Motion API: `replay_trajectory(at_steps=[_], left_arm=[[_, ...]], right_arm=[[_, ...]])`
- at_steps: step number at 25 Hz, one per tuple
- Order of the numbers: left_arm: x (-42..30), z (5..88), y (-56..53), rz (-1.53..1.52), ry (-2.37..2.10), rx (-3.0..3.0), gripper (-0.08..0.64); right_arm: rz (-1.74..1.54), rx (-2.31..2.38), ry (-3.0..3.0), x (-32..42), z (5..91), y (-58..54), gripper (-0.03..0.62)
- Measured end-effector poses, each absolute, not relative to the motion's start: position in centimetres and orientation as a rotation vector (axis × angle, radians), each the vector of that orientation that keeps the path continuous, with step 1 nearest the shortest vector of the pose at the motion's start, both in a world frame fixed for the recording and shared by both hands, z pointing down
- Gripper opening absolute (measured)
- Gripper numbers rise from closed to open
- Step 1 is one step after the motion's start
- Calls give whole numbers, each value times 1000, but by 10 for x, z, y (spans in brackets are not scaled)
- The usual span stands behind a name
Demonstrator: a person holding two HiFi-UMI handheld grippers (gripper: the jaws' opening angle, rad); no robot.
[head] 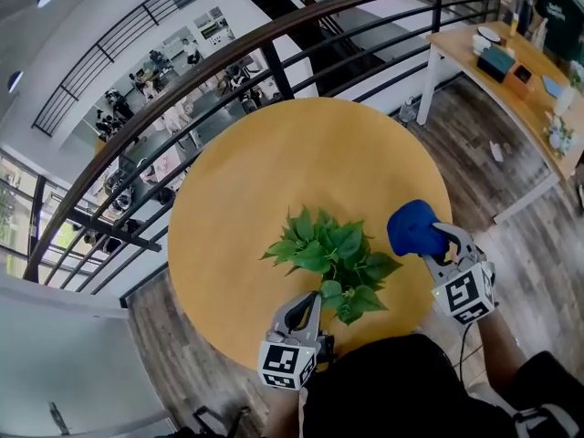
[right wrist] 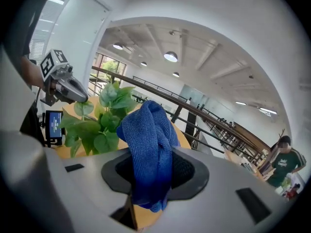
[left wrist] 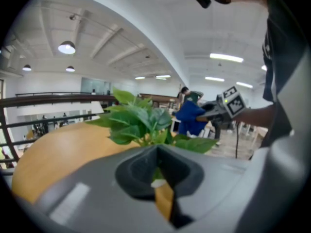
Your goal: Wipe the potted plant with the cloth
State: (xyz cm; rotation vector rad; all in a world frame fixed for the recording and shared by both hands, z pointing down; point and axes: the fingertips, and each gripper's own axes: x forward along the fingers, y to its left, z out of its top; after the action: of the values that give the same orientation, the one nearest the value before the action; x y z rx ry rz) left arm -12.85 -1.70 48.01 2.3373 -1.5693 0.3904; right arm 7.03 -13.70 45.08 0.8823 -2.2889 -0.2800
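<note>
A leafy green potted plant (head: 328, 255) stands near the front edge of the round yellow table (head: 274, 172), its pot hidden under the leaves. My left gripper (head: 313, 297) is shut, its tips at the plant's near base. In the left gripper view (left wrist: 158, 179) a pale sliver and a leaf show at the tips; whether they are pinched I cannot tell. To the right of the plant my right gripper (head: 438, 241) is shut on a bunched blue cloth (head: 412, 228), held level with the leaves and apart from them. The cloth (right wrist: 148, 140) drapes over the jaws in the right gripper view.
A dark curved railing (head: 228, 53) runs behind the table, with a drop to a lower floor beyond. At the upper right stands a wooden desk (head: 511, 94) on white legs with small items, a person beside it. Wood flooring lies to the right.
</note>
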Motion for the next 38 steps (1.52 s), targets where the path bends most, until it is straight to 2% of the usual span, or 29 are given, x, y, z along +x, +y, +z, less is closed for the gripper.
replay_trajectory(at_steps=[7,12,18,25,29,33,38], left_arm=[[-127,480,-18,392,-1563,2341,2],[-129,482,-19,394,-1569,2332,2],[-131,485,-20,393,-1570,2332,2],[-132,482,-18,392,-1570,2333,2],[-132,481,-18,393,-1573,2331,2],[-130,480,-17,398,-1574,2331,2],[-128,482,-15,396,-1578,2323,2]], right_arm=[[-421,494,-2519,13,386,-57,137],[-527,175,-2377,-7,432,-5,137],[-608,274,-2026,46,493,-40,137],[-607,590,-1940,86,465,-111,137],[-670,784,-2167,45,391,-133,137],[-837,738,-2389,-30,337,-114,137],[-1019,430,-2306,-97,380,-75,137]])
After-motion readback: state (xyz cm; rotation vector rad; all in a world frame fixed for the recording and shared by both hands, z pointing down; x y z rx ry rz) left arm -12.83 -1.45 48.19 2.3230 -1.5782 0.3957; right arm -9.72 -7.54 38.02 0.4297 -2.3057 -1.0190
